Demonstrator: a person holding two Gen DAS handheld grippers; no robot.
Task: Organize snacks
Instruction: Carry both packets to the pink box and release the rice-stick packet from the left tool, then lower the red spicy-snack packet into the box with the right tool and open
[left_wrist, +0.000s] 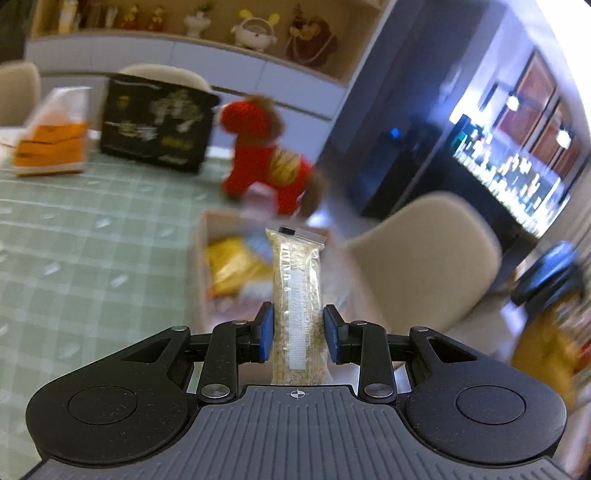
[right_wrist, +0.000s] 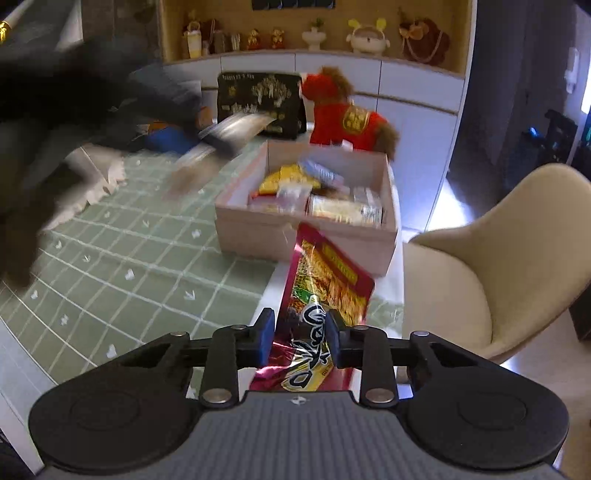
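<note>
My left gripper (left_wrist: 298, 334) is shut on a clear packet of pale grainy snack (left_wrist: 298, 280), held upright above the table. Beyond it lies the blurred cardboard box (left_wrist: 201, 258) with yellow packets inside. My right gripper (right_wrist: 300, 338) is shut on a red and yellow foil snack packet (right_wrist: 327, 280), lifted just in front of the same open box (right_wrist: 306, 229), which holds several snack packets. In the right wrist view the left gripper (right_wrist: 221, 136) shows as a blurred dark shape with its packet, up and left of the box.
A green checked cloth (right_wrist: 129, 254) covers the table. A black gift box (right_wrist: 258, 99) and a red plush toy (right_wrist: 347, 114) stand behind the snack box. An orange and white carton (left_wrist: 51, 133) sits far left. A beige chair (right_wrist: 498, 258) stands at the table's right edge.
</note>
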